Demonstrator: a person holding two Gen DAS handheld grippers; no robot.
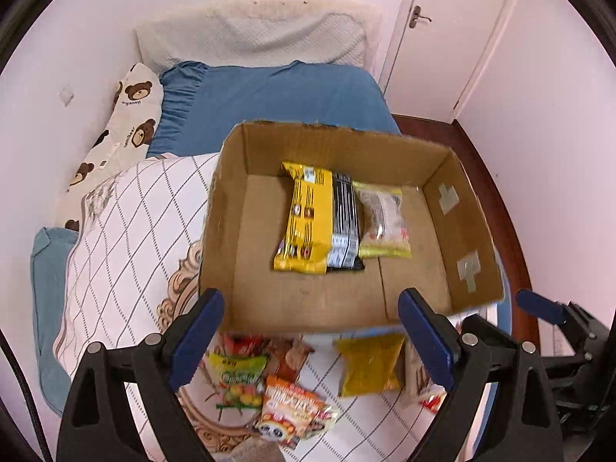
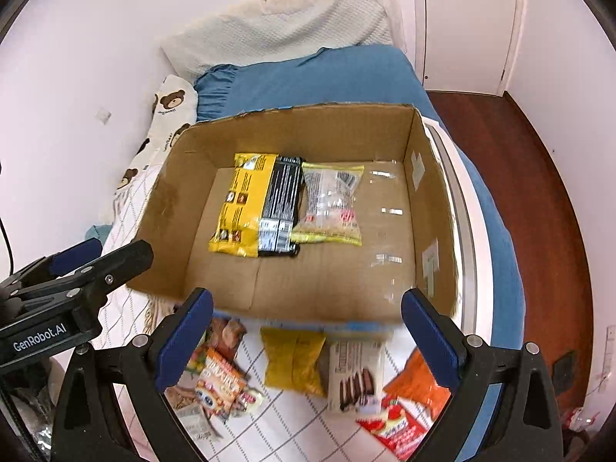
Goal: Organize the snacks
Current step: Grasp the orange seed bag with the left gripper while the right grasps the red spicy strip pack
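Observation:
An open cardboard box (image 1: 246,208) (image 2: 177,200) rests on the bed. Inside lie a yellow snack bag (image 1: 308,223) (image 2: 240,208), a black packet (image 1: 344,223) (image 2: 281,208) and a clear bag with yellow edges (image 1: 385,219) (image 2: 333,204). My left gripper (image 1: 312,340) hangs open over the box's near wall, nothing between its fingers. My right gripper (image 2: 306,337) is open too, empty. Loose snacks lie in front of the box: a green-yellow bag (image 1: 236,375), an orange packet (image 1: 290,408) (image 2: 219,383), a mustard-yellow bag (image 1: 369,362) (image 2: 294,360), a white biscuit pack (image 2: 356,375) and an orange-red bag (image 2: 408,412).
The box and snacks sit on a white quilt with a grid pattern (image 1: 127,238) over blue bedding (image 1: 277,100). A bear-print pillow (image 1: 127,123) lies at the left by the wall. Dark wooden floor (image 2: 519,200) and a white door (image 2: 466,19) are at the right.

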